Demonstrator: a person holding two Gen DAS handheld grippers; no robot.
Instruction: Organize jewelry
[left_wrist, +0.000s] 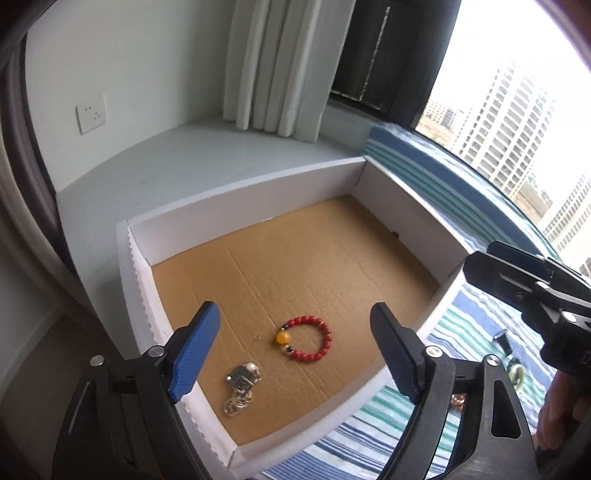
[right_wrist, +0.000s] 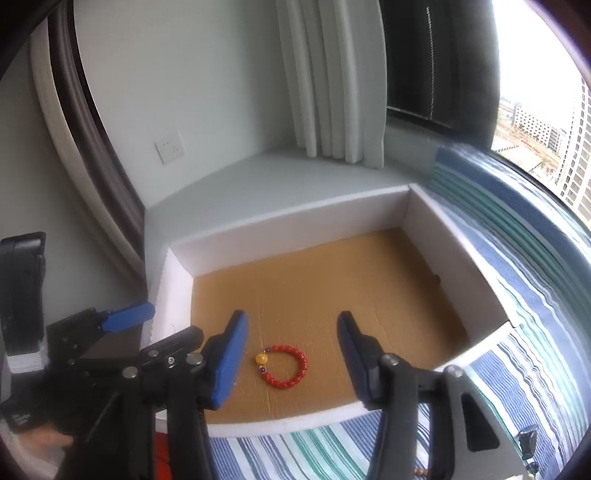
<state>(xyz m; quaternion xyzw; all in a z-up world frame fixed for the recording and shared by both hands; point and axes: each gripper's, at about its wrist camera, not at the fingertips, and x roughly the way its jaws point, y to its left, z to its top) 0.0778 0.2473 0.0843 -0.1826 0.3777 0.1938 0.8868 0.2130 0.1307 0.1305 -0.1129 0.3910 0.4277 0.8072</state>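
Left gripper (left_wrist: 295, 354) gaped empty, right gripper (right_wrist: 291, 362) spread too, nothing held. Red bead bracelet with one yellow bead (left_wrist: 304, 339) lay lower centre on the brown cardboard floor of the white-walled box (left_wrist: 236, 206); likely light, floppy, beads slick, so pinch across the strand. Silver metal trinket (left_wrist: 242, 387) sat lower left. Striped blue cloth (left_wrist: 461, 192) underneath, white curtain (left_wrist: 273, 62) upper centre.

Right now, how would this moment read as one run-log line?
left gripper: open, empty | right gripper: open, empty | red bead bracelet: lying in box | silver pendant: lying in box
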